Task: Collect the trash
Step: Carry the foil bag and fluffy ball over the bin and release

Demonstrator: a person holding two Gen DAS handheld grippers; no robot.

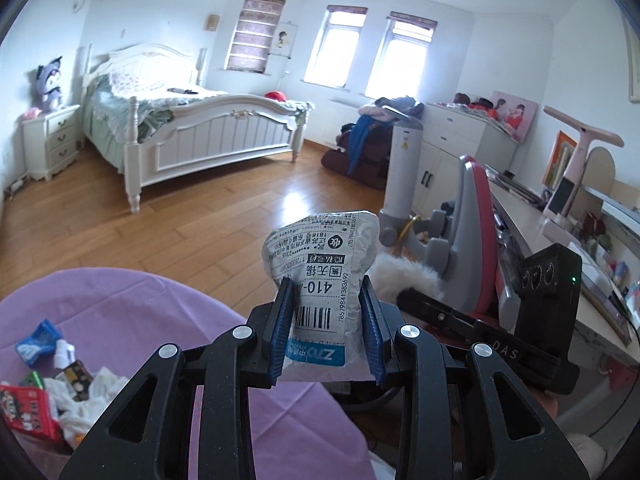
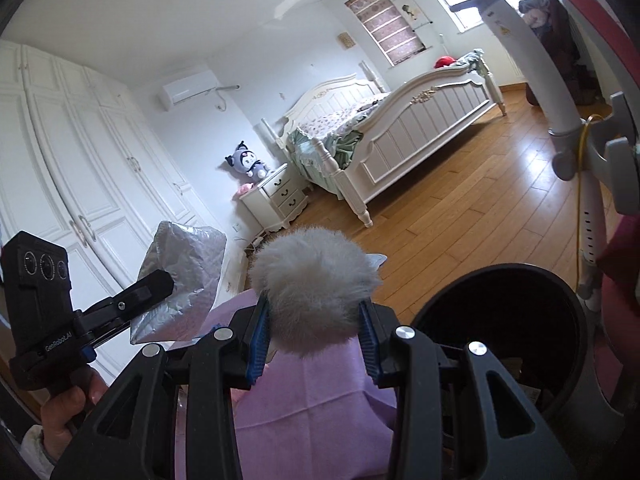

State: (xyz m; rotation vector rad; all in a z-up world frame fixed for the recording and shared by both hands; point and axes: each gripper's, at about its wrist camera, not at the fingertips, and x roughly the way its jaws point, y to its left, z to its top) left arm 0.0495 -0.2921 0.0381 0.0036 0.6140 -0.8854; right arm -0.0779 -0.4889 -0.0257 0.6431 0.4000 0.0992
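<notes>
My left gripper [image 1: 326, 316] is shut on a crumpled silver mailer bag [image 1: 324, 264] with a shipping label, held up above the purple-covered table [image 1: 132, 304]. The bag also shows in the right wrist view [image 2: 184, 280], with the left gripper [image 2: 154, 286] at the left. My right gripper [image 2: 314, 328] is shut on a white fluffy ball [image 2: 314, 292] over the table [image 2: 316, 392]. The ball shows in the left wrist view [image 1: 404, 276], beside the right gripper's body. A black trash bin [image 2: 500, 320] stands open just right of my right gripper.
More trash lies on the table at lower left: a blue packet [image 1: 38, 340], a red packet [image 1: 28, 410], white tissues [image 1: 100, 388], a small bottle [image 1: 64, 354]. A grey and pink chair [image 1: 476, 236], a desk [image 1: 560, 248] and a bed [image 1: 200, 120] stand around.
</notes>
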